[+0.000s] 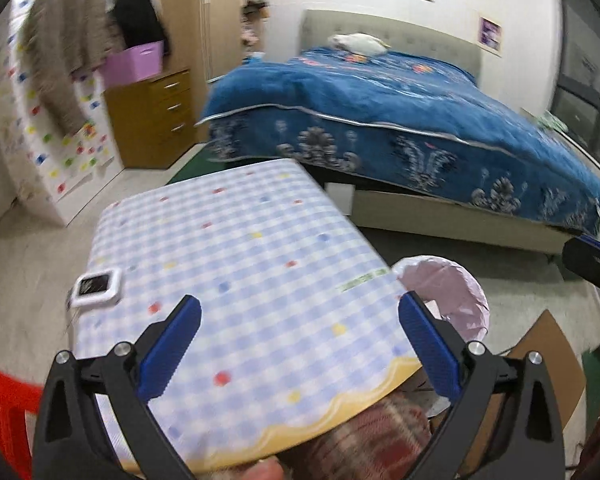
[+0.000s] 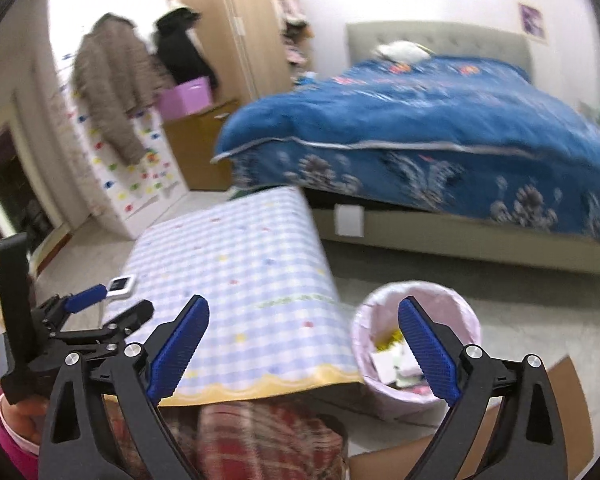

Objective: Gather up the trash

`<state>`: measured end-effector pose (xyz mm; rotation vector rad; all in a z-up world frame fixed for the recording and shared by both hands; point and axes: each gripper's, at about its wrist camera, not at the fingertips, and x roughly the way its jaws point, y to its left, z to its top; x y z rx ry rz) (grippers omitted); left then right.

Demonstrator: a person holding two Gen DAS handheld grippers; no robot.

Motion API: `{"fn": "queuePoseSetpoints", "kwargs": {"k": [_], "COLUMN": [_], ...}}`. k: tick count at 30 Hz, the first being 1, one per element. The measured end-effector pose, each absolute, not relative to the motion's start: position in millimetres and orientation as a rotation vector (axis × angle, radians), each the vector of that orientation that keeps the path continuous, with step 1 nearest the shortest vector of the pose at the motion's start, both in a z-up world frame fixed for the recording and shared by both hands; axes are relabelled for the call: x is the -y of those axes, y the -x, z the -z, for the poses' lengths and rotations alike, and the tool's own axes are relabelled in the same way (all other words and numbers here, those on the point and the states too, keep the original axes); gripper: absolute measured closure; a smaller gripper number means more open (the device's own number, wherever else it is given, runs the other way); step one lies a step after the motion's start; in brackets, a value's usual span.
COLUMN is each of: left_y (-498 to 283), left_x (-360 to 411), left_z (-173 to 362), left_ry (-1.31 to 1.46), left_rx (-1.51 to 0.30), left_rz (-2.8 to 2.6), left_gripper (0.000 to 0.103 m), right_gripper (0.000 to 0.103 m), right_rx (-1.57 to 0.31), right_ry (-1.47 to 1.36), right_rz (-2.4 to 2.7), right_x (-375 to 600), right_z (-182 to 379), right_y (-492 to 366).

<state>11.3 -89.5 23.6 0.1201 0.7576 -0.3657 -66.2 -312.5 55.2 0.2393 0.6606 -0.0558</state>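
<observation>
Both grippers, left point(image 1: 300, 316) and right point(image 2: 304, 316), hold their fingers wide apart, empty. Beyond them the checked surface point(image 1: 240, 240) carries only a small white device point(image 1: 96, 284). Right of it, the bin point(image 2: 416, 340) already holds scraps, so collection looks nearly finished.

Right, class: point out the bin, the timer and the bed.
bin point(image 2: 452, 292): right wrist view, far rim of its pink liner.
timer point(image 1: 96, 283): left wrist view, its screen.
bed point(image 1: 380, 92): left wrist view, top of the blue quilt.
</observation>
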Motion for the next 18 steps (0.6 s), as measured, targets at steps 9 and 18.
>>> {"fn": "queuePoseSetpoints", "kwargs": {"k": [9,18], "left_y": [18.6,41.7], "left_x": [7.0,-49.3], "left_z": [-44.2,-38.6], "left_ry": [-0.058,-0.031], "left_rx": [-0.746,-0.775], "left_rz": [0.162,-0.010], "left_gripper": [0.007,0.007], "right_gripper": [0.008,0.008], "right_rx": [-0.629,-0.640], "right_ry": [-0.088,0.029], "right_rz": [-0.110,-0.182], "right_x": [228.9,185.3], "right_z": [-85.3,-80.8], "right_y": [60.4,68.1]}}
